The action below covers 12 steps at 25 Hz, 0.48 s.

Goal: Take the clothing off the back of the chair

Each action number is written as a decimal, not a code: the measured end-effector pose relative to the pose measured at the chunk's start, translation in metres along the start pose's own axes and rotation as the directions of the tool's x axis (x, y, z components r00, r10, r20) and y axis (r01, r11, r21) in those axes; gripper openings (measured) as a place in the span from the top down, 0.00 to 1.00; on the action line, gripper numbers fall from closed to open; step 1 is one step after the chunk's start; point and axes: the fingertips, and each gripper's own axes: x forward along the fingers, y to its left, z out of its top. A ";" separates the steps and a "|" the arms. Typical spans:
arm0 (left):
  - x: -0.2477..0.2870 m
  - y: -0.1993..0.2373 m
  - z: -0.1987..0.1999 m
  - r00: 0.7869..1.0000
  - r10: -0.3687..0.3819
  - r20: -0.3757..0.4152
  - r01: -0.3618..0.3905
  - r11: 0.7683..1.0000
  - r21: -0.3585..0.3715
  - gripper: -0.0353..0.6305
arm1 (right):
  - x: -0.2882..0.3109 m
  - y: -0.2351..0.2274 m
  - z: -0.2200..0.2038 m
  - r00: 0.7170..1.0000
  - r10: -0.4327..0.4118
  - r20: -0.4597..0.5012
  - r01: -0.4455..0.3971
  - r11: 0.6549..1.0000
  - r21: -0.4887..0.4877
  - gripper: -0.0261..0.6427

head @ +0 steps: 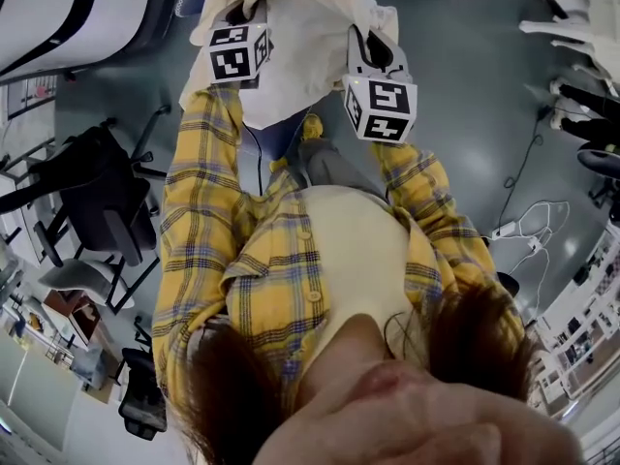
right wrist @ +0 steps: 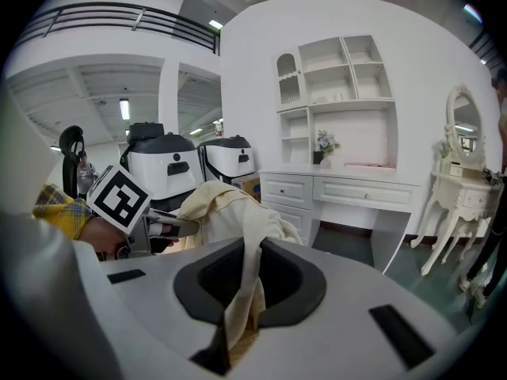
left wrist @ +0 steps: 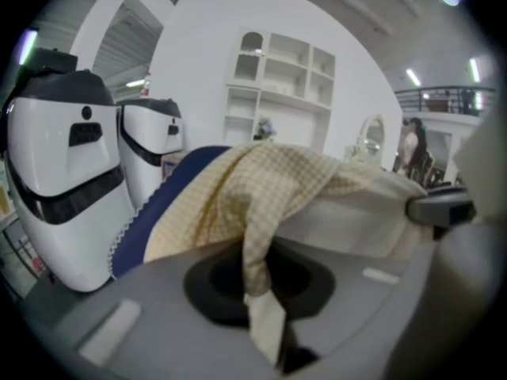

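A cream checked garment (head: 305, 37) hangs over the blue chair back (left wrist: 154, 212) with white trim. In the head view both grippers reach up into it side by side, with the left gripper (head: 247, 10) at its left part and the right gripper (head: 373, 48) at its right part. The left gripper (left wrist: 265, 327) is shut on a fold of the garment (left wrist: 269, 184), which runs down between its jaws. My right gripper (right wrist: 234, 331) is likewise shut on a strip of the garment (right wrist: 230, 212). The left gripper's marker cube (right wrist: 119, 200) shows beside it.
Two white pod-shaped machines (left wrist: 63, 180) stand behind the chair. A white shelf unit (right wrist: 341, 85) over a dresser (right wrist: 341, 192) lines the wall, with a mirrored vanity (right wrist: 463, 172) at the right. A black office chair (head: 97, 201) and floor cables (head: 528, 226) flank the person.
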 end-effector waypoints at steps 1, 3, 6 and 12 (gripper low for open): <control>-0.004 -0.004 0.001 1.000 -0.014 0.005 0.014 1.000 0.011 0.90 | -0.003 0.001 0.001 1.000 -0.003 0.002 0.003 1.000 0.001 0.91; -0.012 -0.010 0.004 0.999 -0.032 0.019 0.032 0.999 0.028 0.91 | -0.009 0.001 0.003 1.000 -0.009 0.008 0.009 1.000 0.003 0.91; -0.029 -0.016 0.008 0.998 -0.042 0.047 0.042 0.999 0.019 0.91 | -0.019 0.004 0.007 1.000 -0.018 0.023 0.018 1.000 0.009 0.91; -0.071 -0.014 0.015 0.994 -0.052 0.099 0.052 0.999 0.001 0.91 | -0.037 0.023 0.012 0.998 -0.025 0.052 0.024 1.000 0.017 0.91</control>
